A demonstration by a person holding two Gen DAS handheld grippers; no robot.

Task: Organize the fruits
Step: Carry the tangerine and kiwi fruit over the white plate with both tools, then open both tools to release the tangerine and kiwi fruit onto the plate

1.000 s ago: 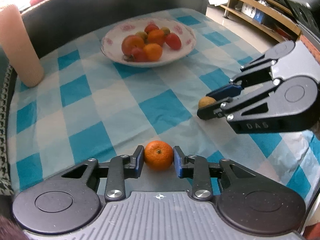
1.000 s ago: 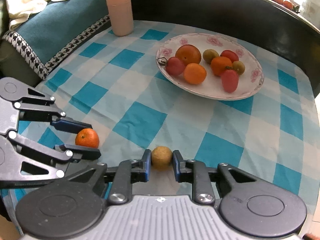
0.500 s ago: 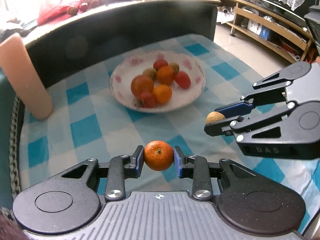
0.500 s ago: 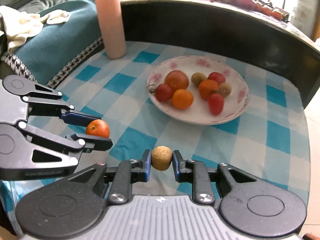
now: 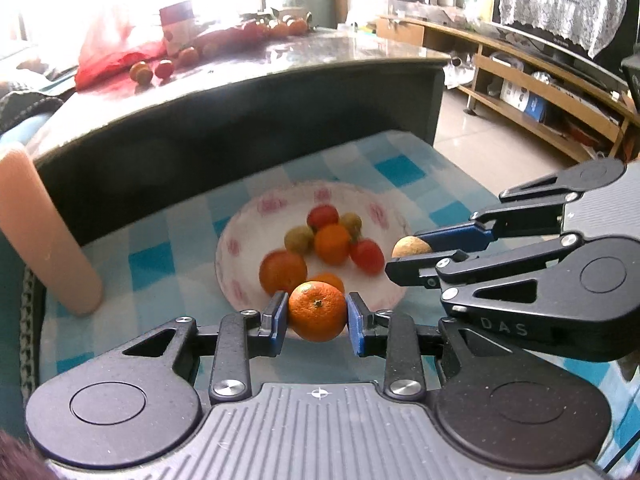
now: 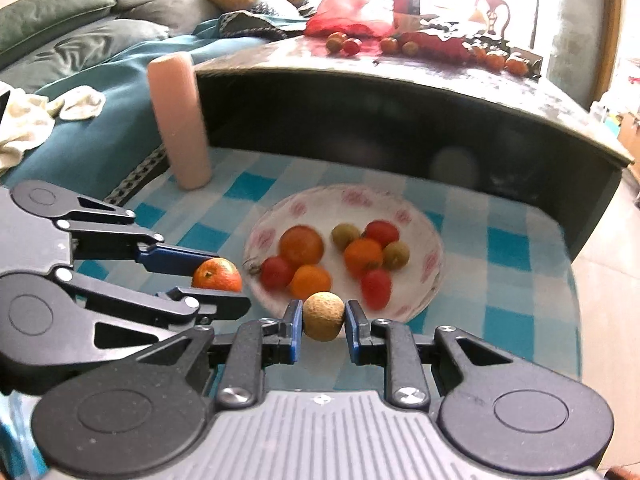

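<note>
The left gripper (image 5: pixel 317 316) pinched a tangerine (image 5: pixel 317 311) between its blue pads, and the right gripper (image 6: pixel 322 323) pinched a small tan fruit (image 6: pixel 323 315). A second earlier both fruits sat down at the checked cloth (image 6: pixel 256 186); now both had been lifted clear and carried to the near rim of the plate (image 6: pixel 434 258) already holding fruit. Both pickups looked done, so dropping them in appeared next. The grips themselves were unchanged.

Strong daylight floods in from the far windows, blowing the background out to white and glaring off the glossy countertop (image 5: pixel 320 52). Fisheye bending curves the edges; the plate (image 6: pixel 424 276) looks motion-blurred.
</note>
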